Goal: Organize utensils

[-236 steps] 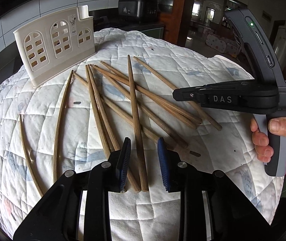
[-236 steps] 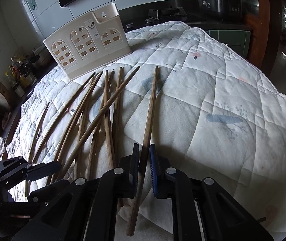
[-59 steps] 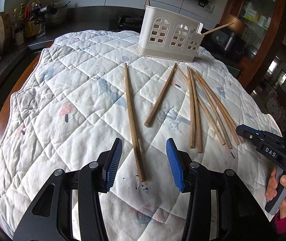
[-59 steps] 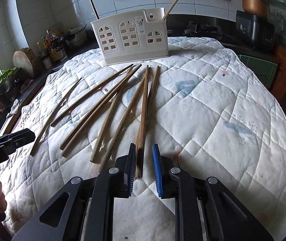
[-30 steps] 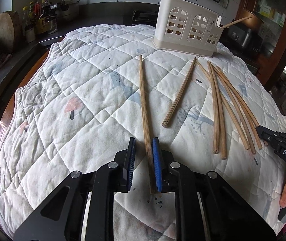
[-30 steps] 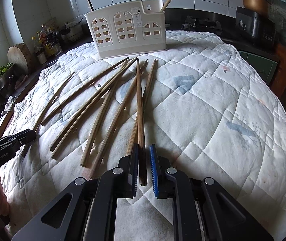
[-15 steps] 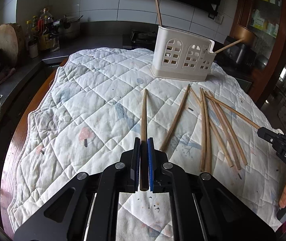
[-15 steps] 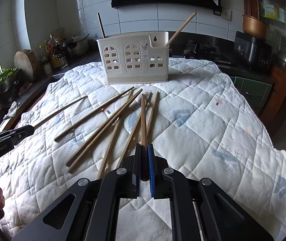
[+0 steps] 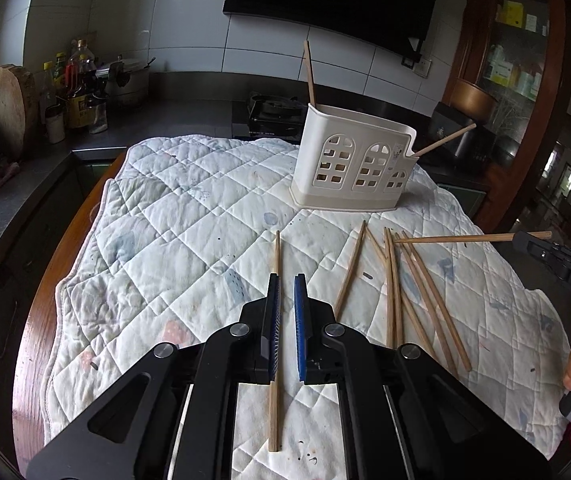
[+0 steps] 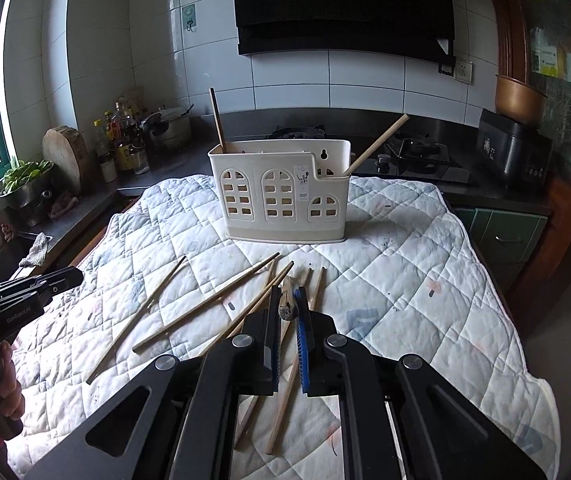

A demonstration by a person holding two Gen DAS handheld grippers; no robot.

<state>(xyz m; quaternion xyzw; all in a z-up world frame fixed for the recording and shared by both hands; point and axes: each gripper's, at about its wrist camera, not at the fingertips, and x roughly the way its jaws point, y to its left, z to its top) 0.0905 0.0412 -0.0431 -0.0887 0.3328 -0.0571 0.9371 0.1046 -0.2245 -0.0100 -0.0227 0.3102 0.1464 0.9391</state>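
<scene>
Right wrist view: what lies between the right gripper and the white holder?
Loose chopsticks fan across the quilt ahead of the right gripper; then a bare strip before the white holder. Seen in right wrist view.

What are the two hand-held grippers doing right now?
Left hand-held gripper: shut on a chopstick.
Right hand-held gripper: shut on another chopstick.

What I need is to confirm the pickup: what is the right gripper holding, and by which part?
A wooden chopstick, pinched near one end by the right gripper.
</scene>
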